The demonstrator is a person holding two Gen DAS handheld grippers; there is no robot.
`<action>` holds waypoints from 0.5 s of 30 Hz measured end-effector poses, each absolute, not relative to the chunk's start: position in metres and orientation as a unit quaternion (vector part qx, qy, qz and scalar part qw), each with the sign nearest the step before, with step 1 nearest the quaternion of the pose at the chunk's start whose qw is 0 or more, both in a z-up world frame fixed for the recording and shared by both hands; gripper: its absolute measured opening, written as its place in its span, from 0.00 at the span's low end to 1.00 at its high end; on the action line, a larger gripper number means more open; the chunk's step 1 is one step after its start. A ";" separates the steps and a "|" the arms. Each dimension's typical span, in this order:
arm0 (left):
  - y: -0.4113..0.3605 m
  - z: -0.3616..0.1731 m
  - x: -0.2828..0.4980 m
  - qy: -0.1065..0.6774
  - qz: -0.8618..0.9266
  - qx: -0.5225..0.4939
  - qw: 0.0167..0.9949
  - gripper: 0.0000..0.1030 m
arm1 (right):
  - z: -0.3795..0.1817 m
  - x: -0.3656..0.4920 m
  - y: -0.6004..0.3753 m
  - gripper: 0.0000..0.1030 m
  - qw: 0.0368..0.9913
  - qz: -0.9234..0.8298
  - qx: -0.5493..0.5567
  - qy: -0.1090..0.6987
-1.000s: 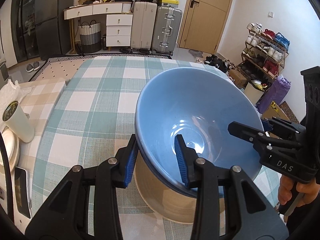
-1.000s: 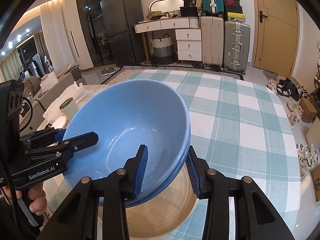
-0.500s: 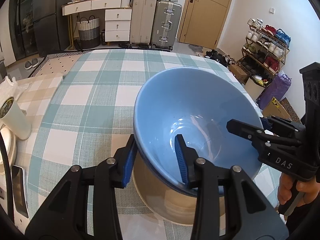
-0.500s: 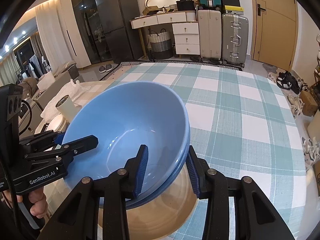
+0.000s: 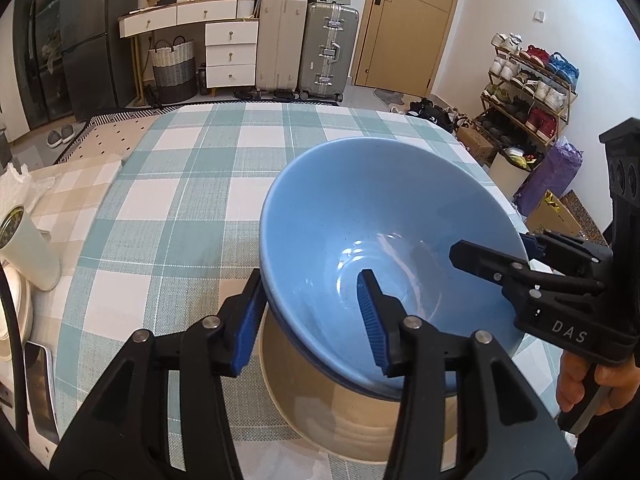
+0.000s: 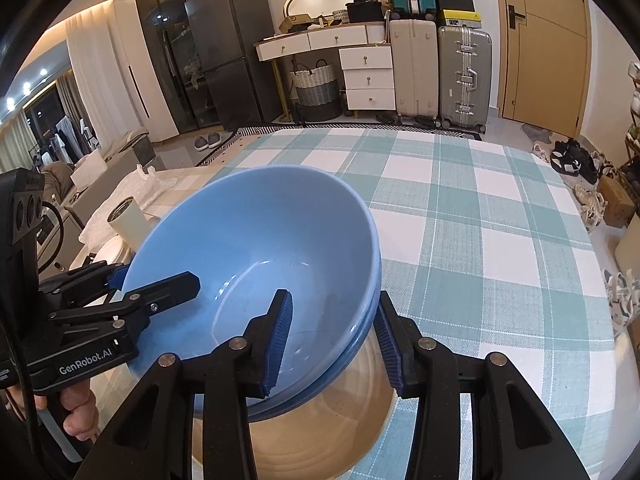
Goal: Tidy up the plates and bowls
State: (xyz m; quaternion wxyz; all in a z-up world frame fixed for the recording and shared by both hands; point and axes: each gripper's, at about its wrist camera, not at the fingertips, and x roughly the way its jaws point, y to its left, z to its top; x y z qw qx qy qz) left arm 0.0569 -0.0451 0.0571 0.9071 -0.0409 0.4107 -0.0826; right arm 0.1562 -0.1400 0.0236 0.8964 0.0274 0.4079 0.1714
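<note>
Left gripper [image 5: 312, 316]: jaws just widened, straddling the rim of the blue bowl [image 5: 384, 240], pads off it. Right gripper [image 6: 332, 340]: jaws just eased wider, astride the opposite rim, clear of it. Blue bowl: stacked on a second blue bowl inside a beige bowl [image 6: 320, 436], on the checked tablecloth [image 6: 480, 220].

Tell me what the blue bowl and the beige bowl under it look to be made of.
Blue bowl: probably glazed ceramic; glossy, with sharp light reflections inside. Beige bowl: likely ceramic or stoneware, duller, with faint ring lines on its wall.
</note>
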 end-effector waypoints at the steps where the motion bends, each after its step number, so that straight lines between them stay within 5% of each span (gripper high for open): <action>1: -0.045 0.057 0.058 0.410 -0.085 -0.042 0.907 0.46 | 0.024 0.156 -0.140 0.43 0.896 0.173 0.026 0.407; 5: -0.044 0.059 0.057 0.390 -0.088 -0.035 0.916 0.62 | 0.026 0.150 -0.137 0.56 0.902 0.179 0.010 0.392; 7: -0.042 0.064 0.052 0.368 -0.086 -0.028 0.926 0.73 | 0.029 0.145 -0.137 0.73 0.906 0.183 0.000 0.382; 14: -0.032 0.073 0.035 0.321 -0.089 -0.022 0.943 0.82 | 0.036 0.128 -0.143 0.86 0.915 0.188 -0.007 0.357; 15: -0.031 0.073 0.031 0.315 -0.090 -0.021 0.945 0.91 | 0.036 0.124 -0.145 0.89 0.917 0.188 -0.005 0.351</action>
